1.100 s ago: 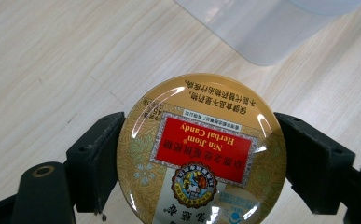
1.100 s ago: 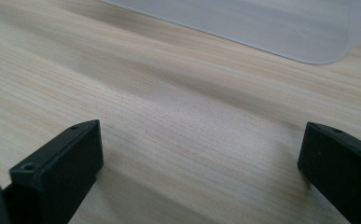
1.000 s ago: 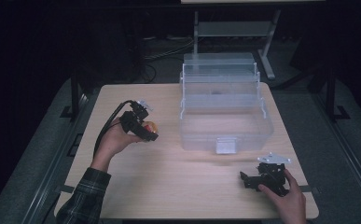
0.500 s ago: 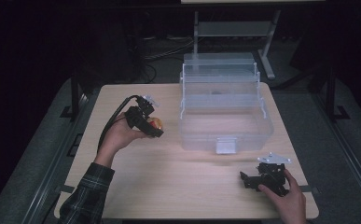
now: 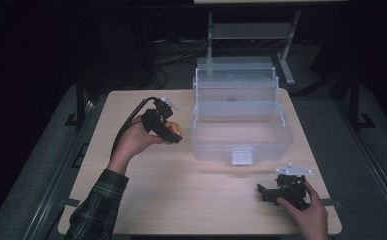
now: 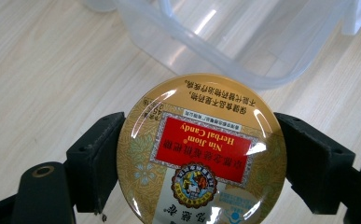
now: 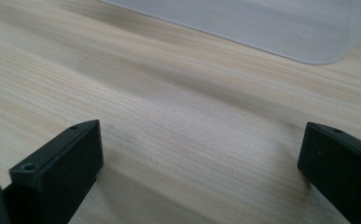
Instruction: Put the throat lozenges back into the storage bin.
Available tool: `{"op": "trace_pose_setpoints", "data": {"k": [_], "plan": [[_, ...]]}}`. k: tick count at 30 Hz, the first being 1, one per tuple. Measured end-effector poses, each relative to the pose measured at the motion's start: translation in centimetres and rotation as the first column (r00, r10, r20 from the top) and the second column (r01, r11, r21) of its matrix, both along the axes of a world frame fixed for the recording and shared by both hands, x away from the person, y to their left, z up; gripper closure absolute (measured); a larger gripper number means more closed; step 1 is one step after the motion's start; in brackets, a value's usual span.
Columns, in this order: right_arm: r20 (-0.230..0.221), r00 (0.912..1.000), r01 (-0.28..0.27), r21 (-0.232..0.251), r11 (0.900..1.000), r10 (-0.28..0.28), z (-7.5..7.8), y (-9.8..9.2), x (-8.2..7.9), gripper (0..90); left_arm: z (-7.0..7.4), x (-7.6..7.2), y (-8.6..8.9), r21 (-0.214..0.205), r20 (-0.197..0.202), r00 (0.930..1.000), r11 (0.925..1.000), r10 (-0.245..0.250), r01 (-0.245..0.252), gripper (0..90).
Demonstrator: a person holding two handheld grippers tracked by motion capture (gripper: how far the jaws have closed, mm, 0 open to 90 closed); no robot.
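While our left gripper (image 5: 173,134) squeezes the round candy tin (image 6: 201,150), our right gripper (image 5: 267,191) rests, jaws apart.
We hold the tin face up beside the clear box (image 5: 241,117).

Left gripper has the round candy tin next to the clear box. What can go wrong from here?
1. The left gripper pinches the round gold herbal candy tin only by its curved rim, so the smooth metal may slip or twist out.
2. The tin hangs just short of the clear plastic storage box; it may clip the near wall on the way in.
3. The right gripper rests open on the wooden table, not steadying the light box.
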State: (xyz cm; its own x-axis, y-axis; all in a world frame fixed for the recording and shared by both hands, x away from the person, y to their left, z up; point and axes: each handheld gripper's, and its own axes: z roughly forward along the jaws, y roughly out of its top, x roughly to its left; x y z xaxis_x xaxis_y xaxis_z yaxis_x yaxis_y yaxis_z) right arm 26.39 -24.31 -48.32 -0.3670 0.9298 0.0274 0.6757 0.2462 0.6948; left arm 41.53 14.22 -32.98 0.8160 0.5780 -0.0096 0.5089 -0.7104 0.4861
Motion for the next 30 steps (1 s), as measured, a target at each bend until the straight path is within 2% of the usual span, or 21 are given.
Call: {"op": "trace_pose_setpoints", "data": {"k": [16,30], "plan": [[0.0,1.0,0.0,0.001,1.0,0.0,0.0,0.0,0.0,0.0,0.4,0.9,-2.7,-0.004,-0.004,0.9994,0.9994,-0.035,0.035,19.7],[0.0,1.0,0.0,0.0,1.0,0.0,0.0,0.0,0.0,0.0,0.5,1.7,-5.4,0.01,-0.006,0.9969,0.9969,-0.078,0.078,19.7]]}}
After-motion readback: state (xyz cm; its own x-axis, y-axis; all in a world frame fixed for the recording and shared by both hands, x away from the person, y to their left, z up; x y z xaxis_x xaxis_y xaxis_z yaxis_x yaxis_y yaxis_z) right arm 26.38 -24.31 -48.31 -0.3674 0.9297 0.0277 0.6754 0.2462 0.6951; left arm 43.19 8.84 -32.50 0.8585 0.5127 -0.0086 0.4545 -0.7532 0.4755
